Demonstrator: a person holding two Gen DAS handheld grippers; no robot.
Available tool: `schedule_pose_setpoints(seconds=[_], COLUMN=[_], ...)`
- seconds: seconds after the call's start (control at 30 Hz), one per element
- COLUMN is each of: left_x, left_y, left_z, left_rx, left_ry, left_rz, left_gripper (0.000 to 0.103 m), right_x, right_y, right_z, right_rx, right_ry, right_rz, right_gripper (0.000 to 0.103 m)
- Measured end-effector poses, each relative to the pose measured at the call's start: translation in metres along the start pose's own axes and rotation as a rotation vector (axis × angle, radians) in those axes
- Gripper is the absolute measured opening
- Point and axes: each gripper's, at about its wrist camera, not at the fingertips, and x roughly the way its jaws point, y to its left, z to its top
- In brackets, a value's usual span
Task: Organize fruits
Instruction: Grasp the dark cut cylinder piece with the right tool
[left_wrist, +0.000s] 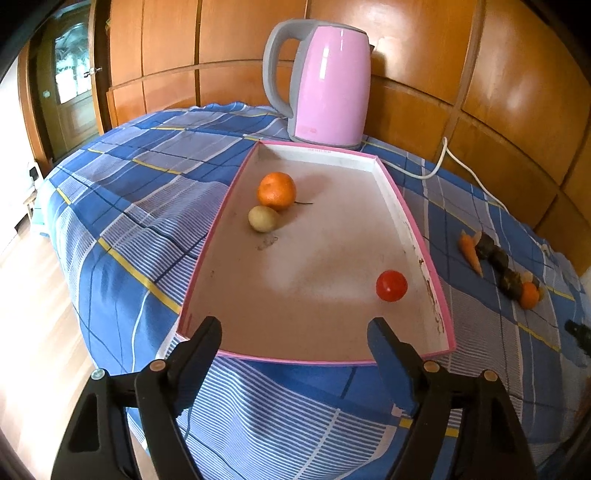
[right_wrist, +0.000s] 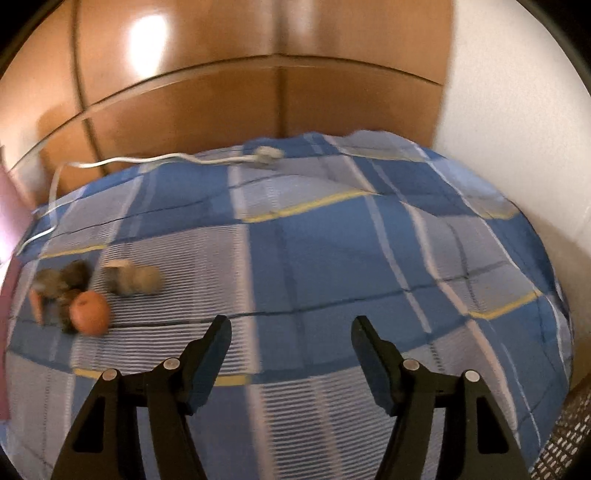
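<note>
Both pairs of fingers are spread wide, nothing gripped. Ahead of the left gripper (left_wrist: 295, 328) the shallow pink-rimmed white tray (left_wrist: 402, 206) is seen, holding a round orange tangerine (left_wrist: 276, 191), a small yellowish fruit (left_wrist: 263, 218) and a red tomato (left_wrist: 391, 285) just beyond the right finger. Left of the right gripper (right_wrist: 291, 328), an orange fruit (right_wrist: 89, 312) is bunched against dark pieces on the blue checked bedspread (right_wrist: 332, 236). A slip is risked: round fruit could be nudged and rolled across soft cloth, and the blurred right view suggests aim may be missed.

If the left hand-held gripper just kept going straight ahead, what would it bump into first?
Probably the near wall of the pink-rimmed tray, which lies just beyond the open left hand-held gripper. If it cleared the rim, the red tomato sits nearest ahead, slightly right. Depth is hard to judge.
</note>
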Motion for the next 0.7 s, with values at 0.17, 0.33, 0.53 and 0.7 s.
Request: schedule_pose_setpoints(seconds=[0.17,0.33,0.53,0.7], left_x=[-0.001,-0.002,-0.005,-0.004], left_y=[-0.001,-0.002,0.003,0.012], left_z=[-0.001,-0.002,-0.007,-0.012], left_rx=[0.000,-0.002,-0.033,-0.067], left_ry=[-0.007,-0.013,-0.027,-0.017], left_rz=[-0.002,-0.001,0.013,0.023], left_gripper=[0.083,0.084,0.087,0.087], right_x=[-0.003,-0.012,-0.017,-0.021], right_y=[0.037,0.078,0.124,0.150], right_z=[-0.002,0.005,0.015,0.022], right_rx=[-0.068,-0.152,-0.197,-0.207], right_ry=[0.024,0.024,0.022,0.017], right_rz=[0.106,0.226,0.331,0.380], right_gripper=[0.064,0.060,0.060,0.060])
